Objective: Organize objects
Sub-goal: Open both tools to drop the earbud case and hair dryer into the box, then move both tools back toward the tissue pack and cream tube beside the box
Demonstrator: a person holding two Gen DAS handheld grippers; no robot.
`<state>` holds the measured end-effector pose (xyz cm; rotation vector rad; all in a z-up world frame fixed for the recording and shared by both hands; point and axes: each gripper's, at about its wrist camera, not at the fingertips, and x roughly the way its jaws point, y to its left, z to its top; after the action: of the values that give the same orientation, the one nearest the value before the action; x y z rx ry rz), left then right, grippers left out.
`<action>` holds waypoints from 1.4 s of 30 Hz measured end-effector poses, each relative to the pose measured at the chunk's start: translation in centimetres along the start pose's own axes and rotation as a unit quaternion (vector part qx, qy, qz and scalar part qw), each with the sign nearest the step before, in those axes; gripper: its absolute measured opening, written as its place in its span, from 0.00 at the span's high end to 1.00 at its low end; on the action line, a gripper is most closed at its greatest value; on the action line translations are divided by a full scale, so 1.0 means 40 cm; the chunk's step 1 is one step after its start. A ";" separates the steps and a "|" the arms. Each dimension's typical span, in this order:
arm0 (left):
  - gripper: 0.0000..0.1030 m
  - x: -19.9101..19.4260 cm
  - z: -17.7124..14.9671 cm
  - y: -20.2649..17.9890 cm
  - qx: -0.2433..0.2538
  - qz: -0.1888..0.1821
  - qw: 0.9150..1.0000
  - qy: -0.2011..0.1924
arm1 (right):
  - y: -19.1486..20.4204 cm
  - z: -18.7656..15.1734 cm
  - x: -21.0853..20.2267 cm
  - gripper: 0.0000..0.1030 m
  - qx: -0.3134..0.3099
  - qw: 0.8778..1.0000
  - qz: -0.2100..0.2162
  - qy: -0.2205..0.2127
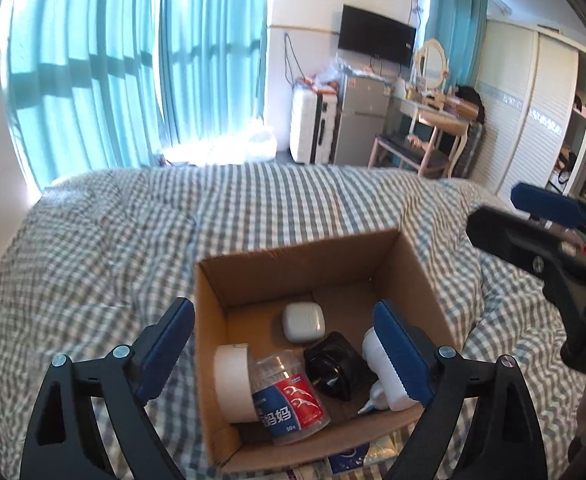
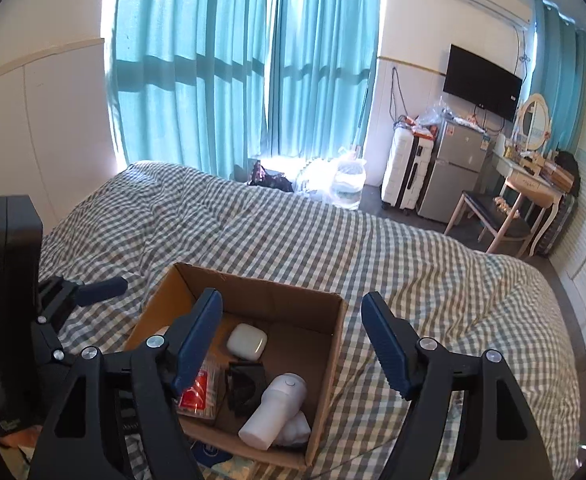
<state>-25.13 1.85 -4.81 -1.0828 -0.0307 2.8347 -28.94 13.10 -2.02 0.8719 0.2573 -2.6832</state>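
Left wrist view: left gripper (image 1: pixel 283 354) spread wide, empty, over the cardboard box (image 1: pixel 293 268) holding an earbud case (image 1: pixel 303 322), tape roll (image 1: pixel 233 382) and clear jar (image 1: pixel 289 398). Right wrist view: right gripper (image 2: pixel 293 340) also spread, empty, above the box's right wall; dropping lower could catch and tip the box on the soft checked bedcover (image 2: pixel 433 272).

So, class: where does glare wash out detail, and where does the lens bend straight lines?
Left wrist view: sunlight blows out the floor under the curtains; the wardrobe bows. Right wrist view: the same glare beside the water jug; the wall panel curves.
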 end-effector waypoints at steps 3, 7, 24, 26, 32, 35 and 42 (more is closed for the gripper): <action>0.04 -0.046 0.001 0.007 0.005 0.006 1.000 -0.013 | 0.008 -0.002 -0.051 0.29 -0.005 1.000 0.002 -0.005; 0.04 -0.084 -0.015 0.025 0.025 0.033 0.999 -0.017 | 0.002 -0.025 -0.117 0.22 0.003 1.000 0.004 -0.017; 0.04 -0.094 -0.239 0.087 -0.017 0.046 0.998 0.036 | 0.023 -0.268 -0.102 0.14 0.051 0.997 0.028 0.040; 0.04 -0.066 -0.276 0.088 -0.019 0.042 0.998 0.052 | 0.026 -0.310 -0.065 0.14 0.051 0.997 0.026 0.060; 0.04 0.025 -0.380 0.062 0.007 0.032 0.994 0.102 | 0.020 -0.409 0.027 0.14 0.071 0.991 0.027 0.107; 0.04 0.071 -0.409 0.037 0.032 0.030 0.990 0.132 | 0.009 -0.441 0.057 0.14 0.089 0.987 0.034 0.130; 0.04 0.135 -0.414 0.000 0.065 0.027 0.986 0.153 | -0.009 -0.466 0.074 0.14 0.114 0.982 0.035 0.146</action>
<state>-18.09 2.10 -20.74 -1.4938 0.2097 2.6367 -21.24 17.61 -18.62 1.3203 -0.0193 -2.5477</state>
